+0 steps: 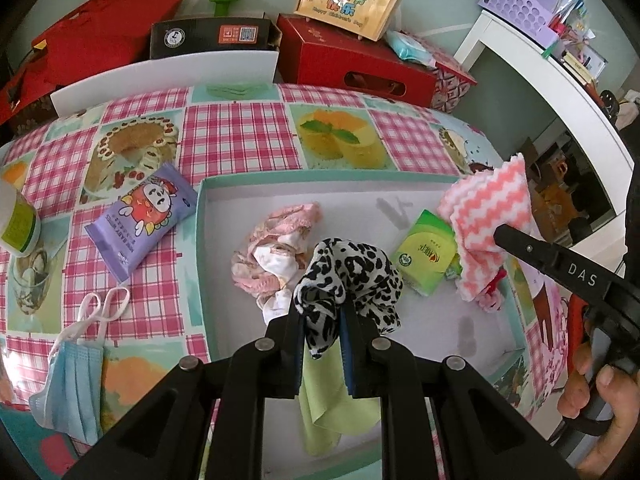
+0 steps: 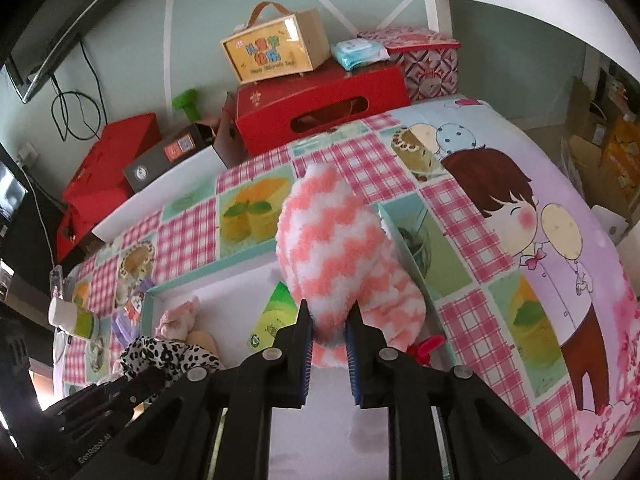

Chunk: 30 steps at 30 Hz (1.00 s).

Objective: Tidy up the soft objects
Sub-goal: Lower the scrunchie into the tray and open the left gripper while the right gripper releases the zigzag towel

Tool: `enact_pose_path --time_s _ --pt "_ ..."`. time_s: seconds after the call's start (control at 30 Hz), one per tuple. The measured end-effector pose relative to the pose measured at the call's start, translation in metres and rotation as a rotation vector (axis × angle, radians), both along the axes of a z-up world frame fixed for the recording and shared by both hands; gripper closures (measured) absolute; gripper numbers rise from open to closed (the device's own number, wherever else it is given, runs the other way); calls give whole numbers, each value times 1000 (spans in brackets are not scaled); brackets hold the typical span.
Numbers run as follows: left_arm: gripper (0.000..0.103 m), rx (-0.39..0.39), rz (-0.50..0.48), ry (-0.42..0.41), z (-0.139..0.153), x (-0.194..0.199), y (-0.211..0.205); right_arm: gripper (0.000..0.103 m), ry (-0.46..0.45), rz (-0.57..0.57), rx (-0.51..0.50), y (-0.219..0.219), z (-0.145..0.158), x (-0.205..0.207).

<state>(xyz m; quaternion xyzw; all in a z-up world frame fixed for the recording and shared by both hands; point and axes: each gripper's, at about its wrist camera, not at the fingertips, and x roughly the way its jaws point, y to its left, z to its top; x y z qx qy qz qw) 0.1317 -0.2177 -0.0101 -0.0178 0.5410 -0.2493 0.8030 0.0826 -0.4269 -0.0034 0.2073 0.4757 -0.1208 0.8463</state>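
The left hand-held gripper (image 1: 322,312) reaches forward over the near edge of a shallow mint-rimmed box (image 1: 320,179), its two fingers pinching a leopard-print cloth (image 1: 350,276) that bunches above the tips and hangs down between them. Below the fingers a light green cloth (image 1: 324,412) lies on the box floor. Just beyond, also inside the box, sit a crumpled pink-and-white fabric (image 1: 272,248) and a green tissue packet (image 1: 426,252). The right hand-held gripper (image 2: 328,320) comes in from the right, held at its handle by a bare hand (image 1: 600,400); its fingers are clamped on a pink-and-white zigzag fleece cloth (image 2: 332,248), lifted over the box's right rim. On the chequered tabletop (image 1: 236,136) left of the box lie a blue face mask (image 1: 72,384) and a purple wet-wipe packet (image 1: 140,220). Farther back stand a red box (image 1: 348,60) and a tan carry case (image 1: 346,2).
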Motion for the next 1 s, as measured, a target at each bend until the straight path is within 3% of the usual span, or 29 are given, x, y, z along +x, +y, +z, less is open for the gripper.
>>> enact_pose_path --time_s 0.2,0.47,0.53,0.63,0.7,0.83,1.0 --pt "87 12 1 23 -8 3 -3 85 50 3 -4 3 -8 3" --pt "75 18 11 74 -18 7 -1 82 100 18 -46 10 -12 8" --pt "67 29 12 78 -20 6 -2 81 115 25 -62 12 -13 9" --pt "57 44 12 88 -24 6 -2 69 129 29 -72 13 -15 10" --pt "55 53 11 95 -26 6 -3 55 136 30 -80 14 -15 10" --pt "43 67 12 101 -29 6 -3 50 146 38 -98 17 -15 13" --pt "40 83 13 92 -26 6 -2 38 165 46 -117 21 -16 15"
